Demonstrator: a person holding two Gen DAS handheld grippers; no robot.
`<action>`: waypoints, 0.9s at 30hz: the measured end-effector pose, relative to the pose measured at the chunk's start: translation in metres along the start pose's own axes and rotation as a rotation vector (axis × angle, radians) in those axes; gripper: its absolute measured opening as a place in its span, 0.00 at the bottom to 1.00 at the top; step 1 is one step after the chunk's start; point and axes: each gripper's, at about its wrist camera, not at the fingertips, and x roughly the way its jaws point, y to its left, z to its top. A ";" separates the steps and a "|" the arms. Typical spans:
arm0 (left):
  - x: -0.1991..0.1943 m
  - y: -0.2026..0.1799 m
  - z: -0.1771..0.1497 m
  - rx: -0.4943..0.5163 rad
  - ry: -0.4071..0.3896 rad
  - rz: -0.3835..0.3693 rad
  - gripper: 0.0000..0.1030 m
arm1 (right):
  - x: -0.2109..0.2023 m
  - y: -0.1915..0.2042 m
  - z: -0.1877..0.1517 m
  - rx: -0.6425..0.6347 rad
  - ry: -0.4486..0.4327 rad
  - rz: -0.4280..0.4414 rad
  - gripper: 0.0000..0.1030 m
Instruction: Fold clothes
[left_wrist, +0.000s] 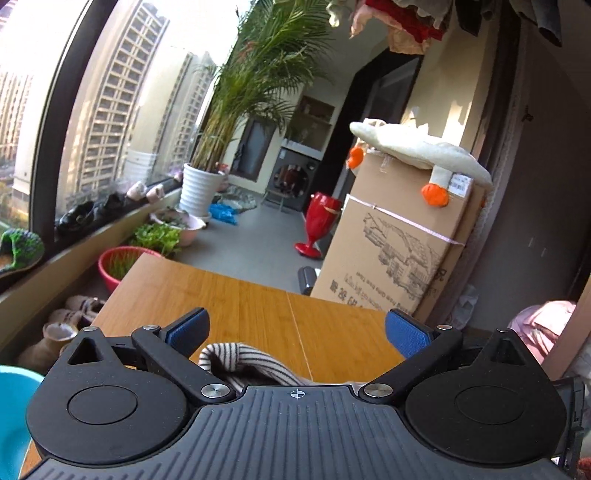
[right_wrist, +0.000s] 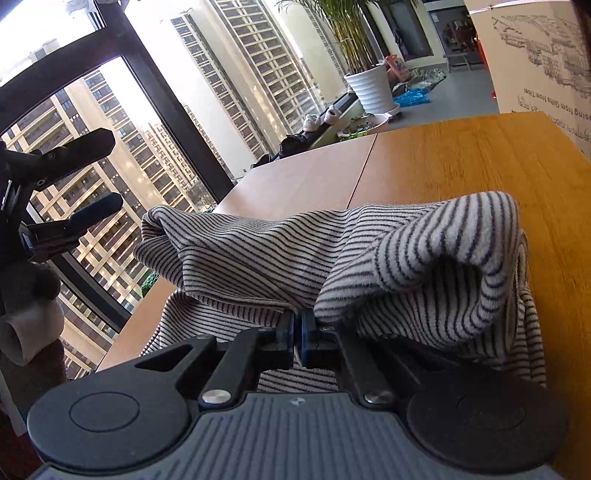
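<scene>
Striped garment (right_wrist: 332, 254), grey-white with thin dark lines, lies bunched in a loose ridge across the near edge of the tabletop (right_wrist: 461, 162), one end rolled into a fat cuff toward the right side and the other end reaching the left edge by the window. The right hand-held gripper (right_wrist: 297, 332) is closed, its blue pads pinching a fold at the underside of the heap; judged from that low hold, it means to lift or draw an edge out so the cloth can be spread flat before any fold. The far half of the tabletop lies bare, which leaves room for spreading.

The left hand-held gripper (left_wrist: 295, 332) hangs with its jaws wide apart, nothing between them, above the near edge where a tip of the striped cloth shows just below its fingers; it looks ready to take a second hold.

Beyond the far right corner stands a large cardboard box (left_wrist: 399, 251) with a plush goose (left_wrist: 417, 147) draped on top, close enough to crowd a wide sweep. Past the far edge are a potted palm (left_wrist: 201, 188) and a red stool (left_wrist: 317, 225), well clear.
</scene>
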 end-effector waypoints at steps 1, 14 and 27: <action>0.004 -0.006 -0.003 0.019 -0.002 -0.033 0.97 | -0.001 -0.001 -0.001 0.005 -0.003 0.004 0.01; 0.062 0.010 -0.068 0.089 0.234 0.017 0.75 | -0.064 0.020 0.001 -0.134 -0.157 -0.079 0.11; 0.089 -0.024 -0.073 0.293 0.263 0.198 1.00 | 0.000 0.003 0.003 -0.181 -0.181 -0.244 0.74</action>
